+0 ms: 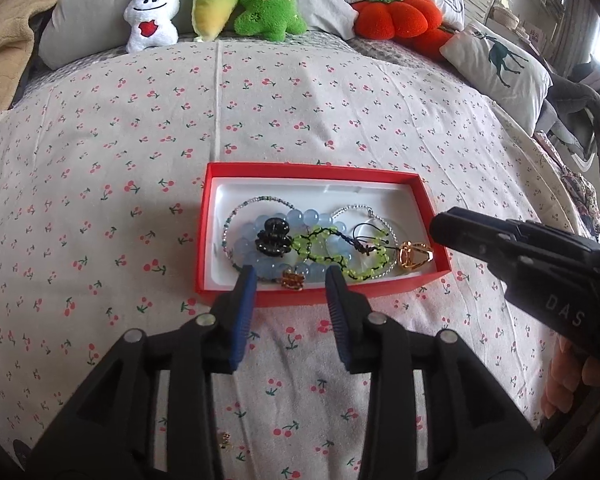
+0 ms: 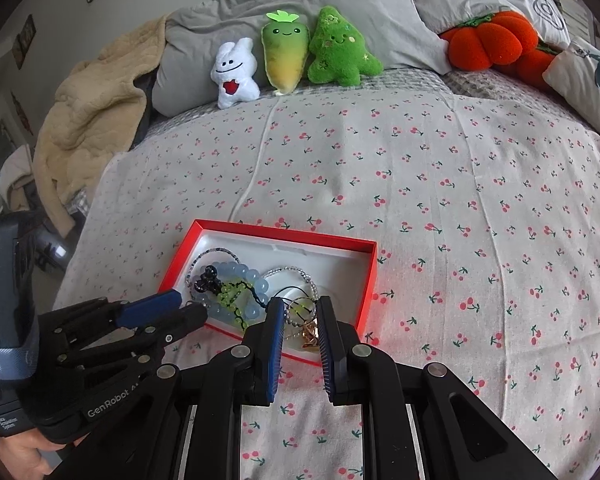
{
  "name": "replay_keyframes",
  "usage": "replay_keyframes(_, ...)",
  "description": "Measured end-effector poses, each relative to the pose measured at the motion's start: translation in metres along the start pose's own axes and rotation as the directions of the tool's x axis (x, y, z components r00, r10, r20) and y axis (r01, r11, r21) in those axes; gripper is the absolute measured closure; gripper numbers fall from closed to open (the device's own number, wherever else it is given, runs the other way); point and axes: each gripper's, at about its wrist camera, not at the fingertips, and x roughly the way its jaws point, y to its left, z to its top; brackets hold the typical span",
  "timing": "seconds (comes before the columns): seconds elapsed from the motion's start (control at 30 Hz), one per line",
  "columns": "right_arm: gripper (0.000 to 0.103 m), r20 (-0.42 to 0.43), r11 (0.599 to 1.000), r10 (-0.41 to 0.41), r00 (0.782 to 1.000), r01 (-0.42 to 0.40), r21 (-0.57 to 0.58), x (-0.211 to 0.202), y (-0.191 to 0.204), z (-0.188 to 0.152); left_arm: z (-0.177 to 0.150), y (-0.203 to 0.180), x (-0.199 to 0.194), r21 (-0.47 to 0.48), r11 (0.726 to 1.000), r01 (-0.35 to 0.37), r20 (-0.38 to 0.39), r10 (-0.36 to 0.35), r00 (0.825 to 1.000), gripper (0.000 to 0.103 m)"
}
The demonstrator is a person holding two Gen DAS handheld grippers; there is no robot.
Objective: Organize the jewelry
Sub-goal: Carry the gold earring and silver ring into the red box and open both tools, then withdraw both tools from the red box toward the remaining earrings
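Left wrist: left gripper (image 1: 290, 280) open, red box (image 1: 428, 196) (jewelry inside)

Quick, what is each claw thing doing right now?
Left gripper: open, empty, over the red box.
Right gripper: slightly open, holding nothing, above the gold ring.

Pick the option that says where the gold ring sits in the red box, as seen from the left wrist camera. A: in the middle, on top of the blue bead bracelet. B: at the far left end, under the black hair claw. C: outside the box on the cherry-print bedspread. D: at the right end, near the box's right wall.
D: the gold ring lies at the right end of the red box, well right of the blue bead bracelet.
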Motion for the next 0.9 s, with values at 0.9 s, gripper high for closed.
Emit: replay_keyframes(0.9, 0.085, -0.048, 0.999, -0.043, 0.998, 0.044, 0.011, 0.045, 0.017, 0.01, -0.057, 0.017, -0.012, -0.003, 0.999, -0.039, -0.015, 0.039, 0.999, 0.03)
